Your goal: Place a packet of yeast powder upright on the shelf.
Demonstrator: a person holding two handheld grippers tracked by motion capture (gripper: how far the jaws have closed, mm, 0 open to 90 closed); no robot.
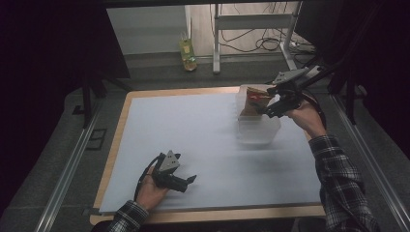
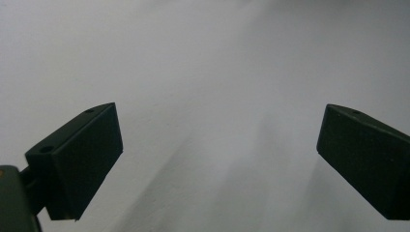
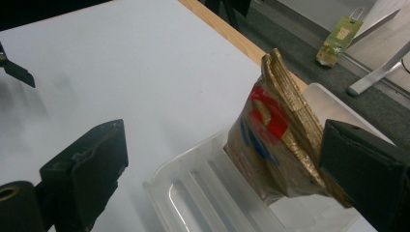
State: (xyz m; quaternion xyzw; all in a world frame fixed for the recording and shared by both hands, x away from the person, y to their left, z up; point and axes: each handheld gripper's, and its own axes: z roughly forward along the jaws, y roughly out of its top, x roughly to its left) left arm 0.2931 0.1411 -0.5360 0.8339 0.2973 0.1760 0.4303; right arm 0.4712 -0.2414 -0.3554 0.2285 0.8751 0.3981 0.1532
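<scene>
Two grippers work over a white-topped bench (image 1: 193,140), and each view adds something the others lack. The high view takes in the whole scene: the left gripper (image 1: 192,179) lies low on the near left of the bench in the person's hand, well apart from everything else, while the right gripper (image 1: 265,109) is raised at the far right beside a clear tub (image 1: 258,133) with a brown bag (image 1: 255,100) standing in it. The right gripper view brings that close: the bag (image 3: 270,145) stands upright in the tub (image 3: 203,193), its crimped golden top edge up and a red and blue print on its face, which the high view leaves as a blur. The right gripper (image 3: 220,179) has its jaws spread wide; one jaw sits just against the bag's edge and the other stands off over the tub's rim, so nothing is clamped. The left gripper view gives bare white surface between the jaws of the left gripper (image 2: 217,159), which are wide apart and hold nothing. The bag's foot is hidden behind the tub wall and the nearer jaw, and whether that jaw truly presses the bag is hard to tell. A green packet (image 1: 187,54) on the floor beyond the bench is too small to read.
</scene>
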